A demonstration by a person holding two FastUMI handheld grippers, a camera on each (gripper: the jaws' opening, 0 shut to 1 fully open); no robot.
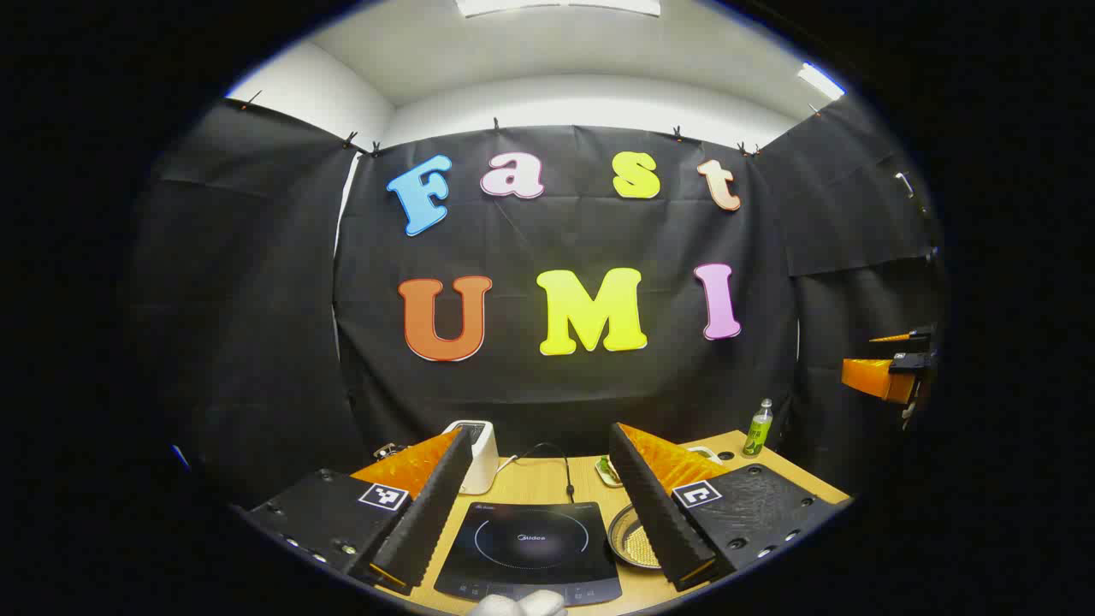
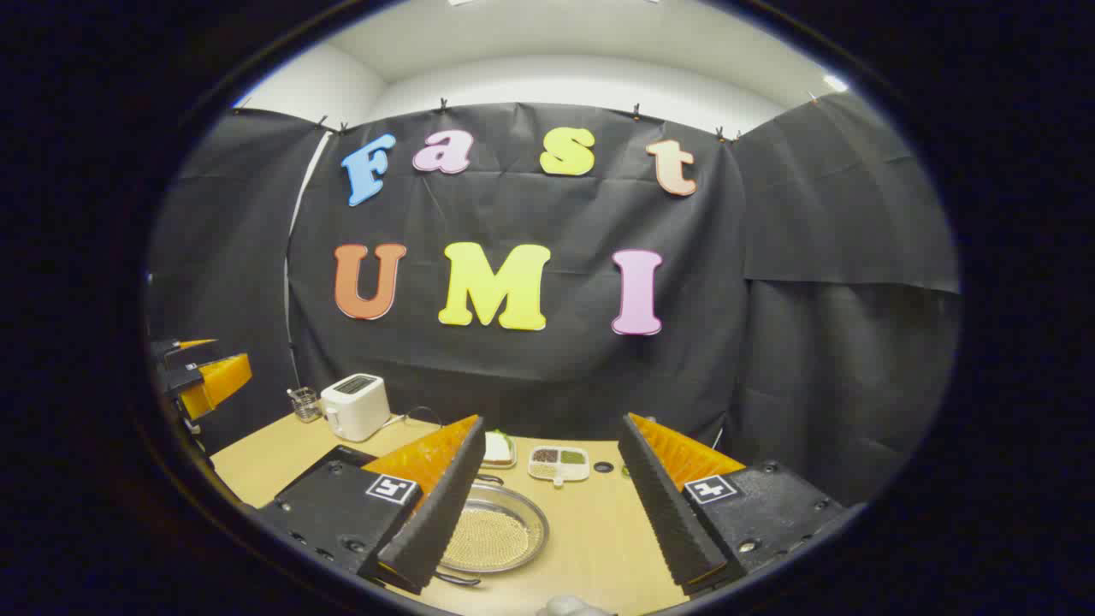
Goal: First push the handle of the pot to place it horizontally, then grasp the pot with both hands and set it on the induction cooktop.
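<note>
A shallow metal pot [image 2: 505,535] with a pale perforated inside sits on the wooden table, just behind my right gripper's left finger. A thin handle [image 2: 455,579] shows at its near rim and another at its far rim. My right gripper [image 2: 552,421] hovers above the table, open and holding nothing. In the left gripper view the black induction cooktop [image 1: 530,547] lies between the fingers of my left gripper [image 1: 539,432], which is also open and empty. The pot [image 1: 629,539] lies right of the cooktop, half hidden by a finger. Each gripper appears at the other view's edge [image 1: 864,359] [image 2: 201,370].
A white toaster [image 2: 355,406] and a glass cup [image 2: 305,404] stand at the back left. A divided dish [image 2: 559,462] and a small plate of food [image 2: 498,449] lie behind the pot. A green bottle [image 1: 758,426] stands at the back right corner. A cord [image 1: 565,475] runs behind the cooktop.
</note>
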